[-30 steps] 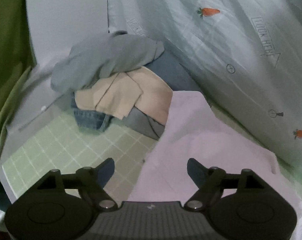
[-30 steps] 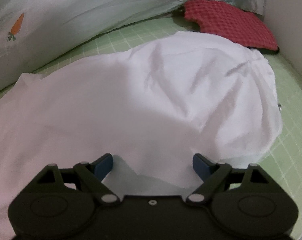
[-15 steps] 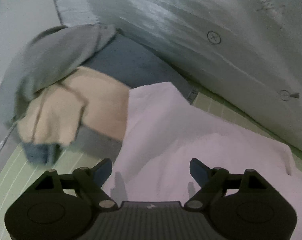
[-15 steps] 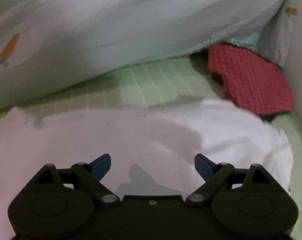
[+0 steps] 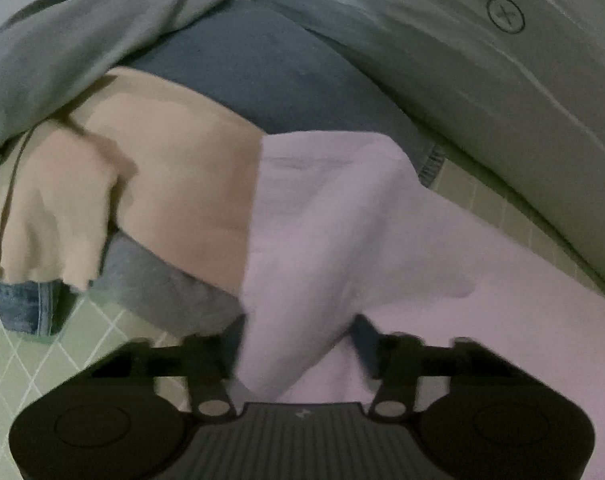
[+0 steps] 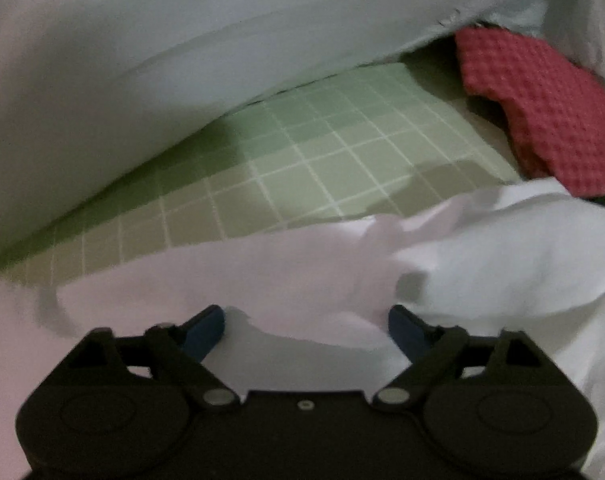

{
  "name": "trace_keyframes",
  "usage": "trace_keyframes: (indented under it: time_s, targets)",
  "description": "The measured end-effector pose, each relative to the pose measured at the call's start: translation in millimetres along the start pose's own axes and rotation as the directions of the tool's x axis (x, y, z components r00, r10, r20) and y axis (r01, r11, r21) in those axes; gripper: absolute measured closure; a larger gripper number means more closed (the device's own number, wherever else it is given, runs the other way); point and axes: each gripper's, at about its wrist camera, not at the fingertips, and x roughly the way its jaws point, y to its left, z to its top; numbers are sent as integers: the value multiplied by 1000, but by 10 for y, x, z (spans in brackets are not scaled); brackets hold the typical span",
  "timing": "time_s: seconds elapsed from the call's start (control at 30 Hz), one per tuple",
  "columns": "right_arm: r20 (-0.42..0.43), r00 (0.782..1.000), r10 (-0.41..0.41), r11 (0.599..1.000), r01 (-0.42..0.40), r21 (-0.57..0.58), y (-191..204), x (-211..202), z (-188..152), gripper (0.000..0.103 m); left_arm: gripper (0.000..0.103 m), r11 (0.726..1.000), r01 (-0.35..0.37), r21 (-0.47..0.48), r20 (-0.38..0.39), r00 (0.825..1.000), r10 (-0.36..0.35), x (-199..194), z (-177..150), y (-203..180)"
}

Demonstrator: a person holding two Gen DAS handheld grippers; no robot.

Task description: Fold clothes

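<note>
A white garment lies spread on the green checked sheet. My left gripper is low over its corner beside the clothes pile. The jaws are closing, and a raised fold of the white cloth stands between the fingers. In the right wrist view the same garment ends in a rumpled far edge. My right gripper sits at that edge, its jaws closing with the cloth's edge between the blue pads, not pinched.
A pile sits left of the garment: grey sweatshirt, beige piece, dark blue cloth, jeans. A pale printed duvet rises behind. A red waffle cloth lies at far right on the sheet.
Both grippers moved forward and lower across the white garment to its far edge. Both sets of jaws narrowed, the left far more, and a fold of cloth rose between the left fingers.
</note>
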Motion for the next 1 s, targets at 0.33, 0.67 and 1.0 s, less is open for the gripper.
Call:
trace_keyframes:
  time_s: [0.33, 0.67, 1.0]
  targets:
    - [184, 979, 85, 995, -75, -61, -301, -1081, -365, 101, 90, 989, 146, -33, 164, 977, -139, -1017, -273, 303]
    - [133, 988, 80, 997, -76, -33, -1075, -1906, -1567, 102, 90, 987, 129, -97, 165, 980, -111, -1724, -1134, 1038]
    - [62, 980, 191, 970, -198, 140, -1494, -1837, -1855, 54, 39, 978, 116, -171, 94, 990, -101, -1778, -1785, 1252]
